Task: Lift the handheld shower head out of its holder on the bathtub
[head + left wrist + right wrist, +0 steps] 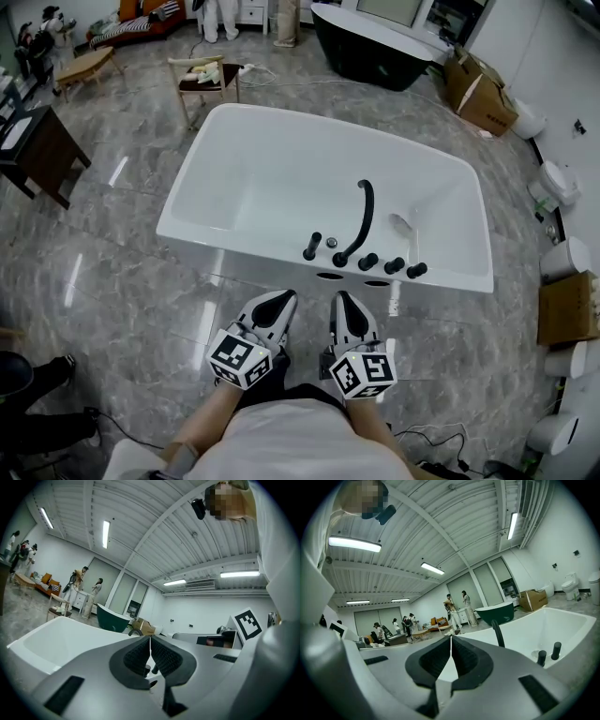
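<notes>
A white bathtub (197, 220) lies ahead of me, with black fittings along its near rim. A short black upright stick (312, 246) stands at their left end and looks like the handheld shower head in its holder. Beside it rises a long curved black spout (362, 217), followed by three black knobs (394, 265). My left gripper (281, 298) and right gripper (345, 298) are side by side just short of the tub's near wall, both shut and holding nothing. The right gripper view shows the closed right gripper (451, 641), the spout (497, 632) and two knobs (548, 653).
A black bathtub (370, 47) stands at the back with cardboard boxes (478, 89) to its right. A wooden chair (206, 80) is behind the white tub and a dark table (37, 141) at the left. Toilets (562, 178) line the right wall. Cables (431, 441) lie by my feet.
</notes>
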A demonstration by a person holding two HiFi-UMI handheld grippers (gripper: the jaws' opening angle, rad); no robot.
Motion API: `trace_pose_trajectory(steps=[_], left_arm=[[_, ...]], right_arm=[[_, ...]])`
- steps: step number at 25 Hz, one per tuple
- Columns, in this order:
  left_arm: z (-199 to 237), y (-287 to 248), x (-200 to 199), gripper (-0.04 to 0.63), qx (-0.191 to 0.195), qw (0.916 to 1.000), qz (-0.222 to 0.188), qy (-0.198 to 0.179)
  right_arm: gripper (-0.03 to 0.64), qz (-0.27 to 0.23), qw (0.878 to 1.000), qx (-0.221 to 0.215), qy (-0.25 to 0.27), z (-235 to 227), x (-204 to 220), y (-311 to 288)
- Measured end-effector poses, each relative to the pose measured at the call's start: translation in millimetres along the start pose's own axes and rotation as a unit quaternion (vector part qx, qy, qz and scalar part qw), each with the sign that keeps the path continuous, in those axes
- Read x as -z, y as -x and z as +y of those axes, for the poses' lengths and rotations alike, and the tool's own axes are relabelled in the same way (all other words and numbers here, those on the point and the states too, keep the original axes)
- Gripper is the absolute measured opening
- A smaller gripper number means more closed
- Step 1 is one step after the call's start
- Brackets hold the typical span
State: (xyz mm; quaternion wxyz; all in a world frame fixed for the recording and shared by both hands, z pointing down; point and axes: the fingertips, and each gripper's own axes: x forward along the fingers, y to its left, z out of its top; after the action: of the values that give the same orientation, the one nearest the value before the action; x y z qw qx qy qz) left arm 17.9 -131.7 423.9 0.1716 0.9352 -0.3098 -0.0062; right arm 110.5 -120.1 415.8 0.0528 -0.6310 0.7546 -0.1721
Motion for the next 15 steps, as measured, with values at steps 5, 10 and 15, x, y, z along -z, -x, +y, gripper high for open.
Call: trace_pose_trajectory(steps=[5,10,15], left_arm=[[25.9,-18.2,-2.2,0.012,0.008,0.9999,0.008,-0.002],[41.6,-36.7,-1.8,0.012,0.023,0.9996,0.016,-0.007],[45.3,-48.6,-1.2,0.012,0.029,0.9993,0.021,-0.007]], right_arm=[[0.018,-0.001,1.0,0.004,0.001,-6.0,1.5,-30.2],[0.018,-0.008,1.0,-0.001,0.0,-9.1,2.9,-52.5],[0.02,0.003,1.0,-0.006,0.009,-14.3,4.2,-64.5]])
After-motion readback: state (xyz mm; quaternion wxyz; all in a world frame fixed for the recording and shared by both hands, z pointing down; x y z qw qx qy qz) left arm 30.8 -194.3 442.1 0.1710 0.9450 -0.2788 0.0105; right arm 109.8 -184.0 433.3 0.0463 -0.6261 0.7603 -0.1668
